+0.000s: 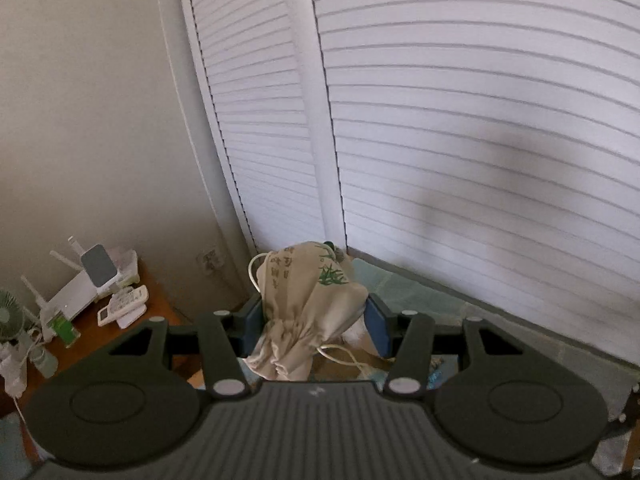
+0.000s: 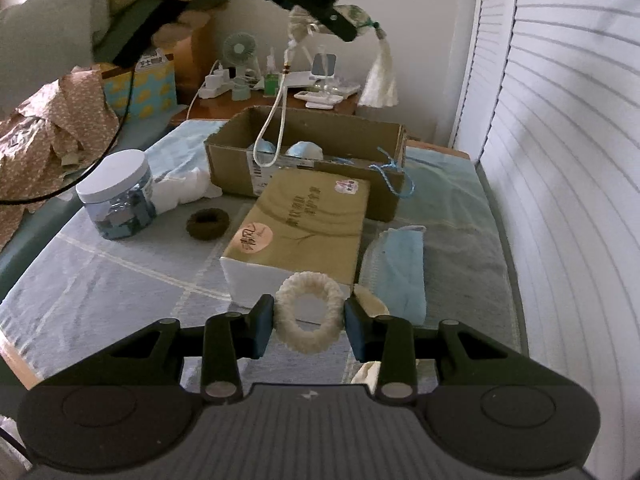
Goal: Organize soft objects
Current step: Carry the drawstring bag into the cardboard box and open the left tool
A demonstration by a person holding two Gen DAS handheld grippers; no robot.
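My left gripper (image 1: 314,312) is shut on a beige drawstring pouch (image 1: 310,292) printed with green bamboo; its white cord (image 1: 344,354) dangles below. In the right wrist view that same left gripper (image 2: 344,26), held by a hand, carries the pouch (image 2: 354,16) high above the open cardboard box (image 2: 304,152), with the cord loop (image 2: 272,128) and a cream tassel (image 2: 380,76) hanging down. My right gripper (image 2: 308,320) is shut on a white knitted hair scrunchie (image 2: 308,314), low over the blanket-covered surface (image 2: 100,276). A brown scrunchie (image 2: 208,224) lies on the blanket.
A tan tissue box (image 2: 304,224) sits just beyond the right gripper, a blue face mask (image 2: 400,268) to its right. A white-lidded jar (image 2: 118,196) and white cloth (image 2: 180,190) lie left. White louvered doors (image 1: 460,120) close the right side. A side table (image 1: 100,320) holds a router and small fan.
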